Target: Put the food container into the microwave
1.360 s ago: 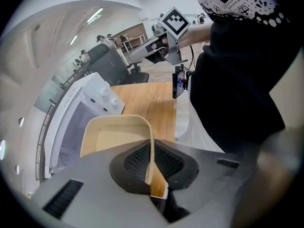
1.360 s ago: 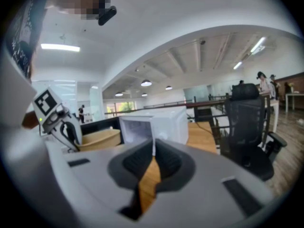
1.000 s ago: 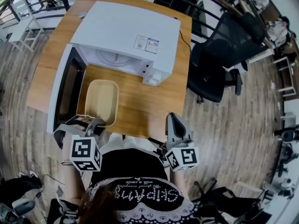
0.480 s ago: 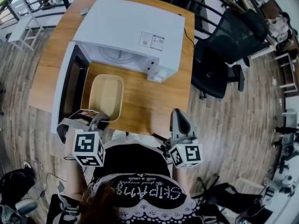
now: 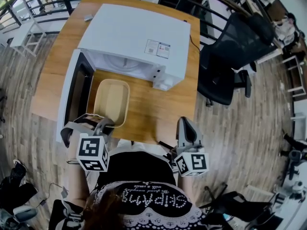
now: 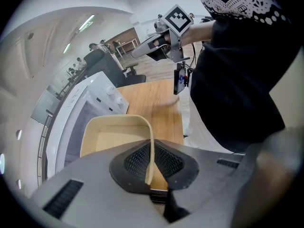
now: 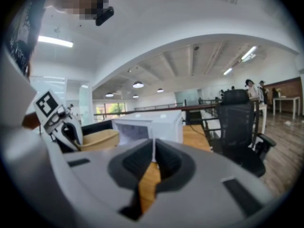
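Food container (image 6: 114,141) rim in left claw (image 6: 151,161)

Layout as I see it from the head view: the microwave (image 5: 134,37) stands on the far half of the table (image 5: 160,114), its door (image 5: 72,97) swung open to the left. The food container (image 5: 111,99) lies just before the open cavity, immediately right of the door. My left gripper (image 5: 102,124) is at the container's near wall, with that wall between its jaws. My right gripper (image 5: 186,124) is at the table's near edge, right of the container and apart from it. An office chair (image 5: 225,66) stands right of the table.
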`<state>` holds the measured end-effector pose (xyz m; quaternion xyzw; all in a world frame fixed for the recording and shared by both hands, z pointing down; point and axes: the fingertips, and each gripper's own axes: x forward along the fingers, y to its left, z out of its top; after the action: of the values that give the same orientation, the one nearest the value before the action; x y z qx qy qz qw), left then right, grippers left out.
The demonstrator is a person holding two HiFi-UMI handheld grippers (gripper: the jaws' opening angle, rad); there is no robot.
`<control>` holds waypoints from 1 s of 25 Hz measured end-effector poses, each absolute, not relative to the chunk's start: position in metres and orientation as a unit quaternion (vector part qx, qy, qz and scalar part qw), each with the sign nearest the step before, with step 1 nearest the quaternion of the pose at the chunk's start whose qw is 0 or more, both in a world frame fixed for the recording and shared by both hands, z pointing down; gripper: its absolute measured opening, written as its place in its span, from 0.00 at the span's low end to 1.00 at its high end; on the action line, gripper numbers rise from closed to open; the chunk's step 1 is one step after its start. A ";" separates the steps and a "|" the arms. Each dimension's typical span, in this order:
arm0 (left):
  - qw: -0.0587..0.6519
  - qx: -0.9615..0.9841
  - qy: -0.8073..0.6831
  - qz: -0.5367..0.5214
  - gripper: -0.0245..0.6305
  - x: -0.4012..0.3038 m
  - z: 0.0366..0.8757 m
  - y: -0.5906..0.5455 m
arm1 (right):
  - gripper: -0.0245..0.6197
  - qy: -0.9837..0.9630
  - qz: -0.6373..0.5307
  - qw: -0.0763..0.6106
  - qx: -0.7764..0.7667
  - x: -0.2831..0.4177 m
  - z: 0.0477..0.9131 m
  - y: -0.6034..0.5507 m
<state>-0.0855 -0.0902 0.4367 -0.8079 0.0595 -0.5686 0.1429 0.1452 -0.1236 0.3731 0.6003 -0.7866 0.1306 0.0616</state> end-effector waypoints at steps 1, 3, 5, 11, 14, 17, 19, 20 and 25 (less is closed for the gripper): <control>0.145 -0.808 0.059 -0.568 0.10 -0.086 0.436 -0.093 | 0.10 -0.786 0.131 0.061 0.601 0.146 0.373 -0.124; 0.148 -0.810 0.057 -0.565 0.10 -0.086 0.436 -0.098 | 0.10 -0.784 0.130 0.060 0.603 0.147 0.373 -0.124; 0.150 -0.810 0.055 -0.564 0.10 -0.087 0.437 -0.105 | 0.10 -0.782 0.129 0.058 0.606 0.149 0.372 -0.125; 0.164 -0.804 0.051 -0.569 0.10 -0.085 0.439 -0.136 | 0.10 -0.775 0.122 0.052 0.618 0.156 0.367 -0.129; 0.160 -0.808 0.048 -0.565 0.10 -0.080 0.440 -0.149 | 0.10 -0.770 0.122 0.051 0.624 0.161 0.367 -0.131; 0.156 -0.813 0.043 -0.559 0.10 -0.075 0.442 -0.162 | 0.10 -0.766 0.121 0.051 0.629 0.165 0.366 -0.132; 0.153 -0.813 0.038 -0.561 0.10 -0.073 0.447 -0.170 | 0.10 -0.764 0.120 0.050 0.632 0.168 0.365 -0.133; 0.151 -0.812 0.036 -0.562 0.10 -0.073 0.449 -0.174 | 0.10 -0.762 0.119 0.050 0.634 0.169 0.364 -0.134; 0.148 -0.813 0.030 -0.562 0.10 -0.068 0.454 -0.191 | 0.10 -0.751 0.120 0.049 0.648 0.179 0.364 -0.136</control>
<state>-0.0683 -0.1913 0.4535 -0.8131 0.0298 -0.5624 0.1476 0.1790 -0.1356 0.3642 0.6477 -0.7509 0.1196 0.0485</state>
